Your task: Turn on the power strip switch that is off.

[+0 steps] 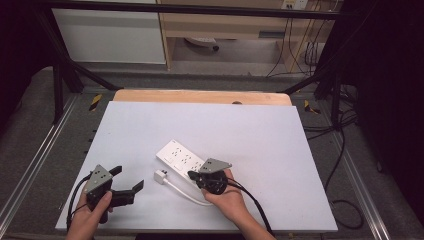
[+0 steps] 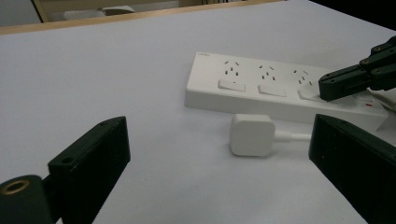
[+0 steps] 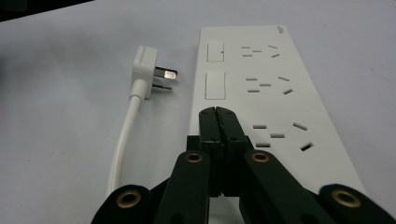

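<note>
A white power strip is seen just below and left of the centre of the high view, lying flat and slantwise on the pale table top, its long axis running from upper left to lower right. Three socket groups and three rocker switches are shown on its face in the left gripper view.

The right gripper is held at the lower middle of the high view by the person's right hand. Its jaws are pressed flat together with nothing between them, as is plain in the right gripper view, where the joined tips are placed on the strip's face at the near rocker switch, at the middle of the frame. In the left gripper view the same tips are found at the right edge, resting on the strip's rightmost switch.

A white plug is laid on the table just beside the strip's lower left side, apart from it, with its metal pins pointed towards the strip in the right gripper view. Its white cable is curved away towards the right hand.

The left gripper is held at the lower left of the high view by the left hand, well apart from the strip. Its jaws are spread wide and nothing is gripped; in the left gripper view the plug is seen between them, farther off.
</note>
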Tool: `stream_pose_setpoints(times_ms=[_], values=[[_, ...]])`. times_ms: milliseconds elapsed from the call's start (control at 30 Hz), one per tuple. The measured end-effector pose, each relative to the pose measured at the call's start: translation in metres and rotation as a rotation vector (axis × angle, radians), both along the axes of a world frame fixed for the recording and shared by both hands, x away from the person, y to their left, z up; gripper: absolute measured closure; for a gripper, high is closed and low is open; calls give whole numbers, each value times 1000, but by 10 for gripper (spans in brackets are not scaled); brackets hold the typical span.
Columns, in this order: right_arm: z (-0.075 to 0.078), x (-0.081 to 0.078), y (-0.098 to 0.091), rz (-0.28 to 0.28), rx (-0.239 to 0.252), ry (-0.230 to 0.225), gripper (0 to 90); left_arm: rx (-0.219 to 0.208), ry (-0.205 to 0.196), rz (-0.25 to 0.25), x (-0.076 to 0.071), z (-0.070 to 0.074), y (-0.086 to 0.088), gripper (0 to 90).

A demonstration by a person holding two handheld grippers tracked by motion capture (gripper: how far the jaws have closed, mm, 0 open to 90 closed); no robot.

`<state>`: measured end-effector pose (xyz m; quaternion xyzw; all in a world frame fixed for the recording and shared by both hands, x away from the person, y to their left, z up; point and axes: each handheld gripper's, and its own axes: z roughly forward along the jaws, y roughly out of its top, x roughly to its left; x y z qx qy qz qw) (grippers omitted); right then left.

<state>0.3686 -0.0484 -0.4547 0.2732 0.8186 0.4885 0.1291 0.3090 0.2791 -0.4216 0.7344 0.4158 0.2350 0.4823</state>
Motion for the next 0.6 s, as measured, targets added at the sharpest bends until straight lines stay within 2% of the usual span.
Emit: stream_pose_setpoints(times_ms=[600], values=[[2, 2, 1, -6, 3, 30, 900, -2, 3, 2, 0, 0, 0, 54]])
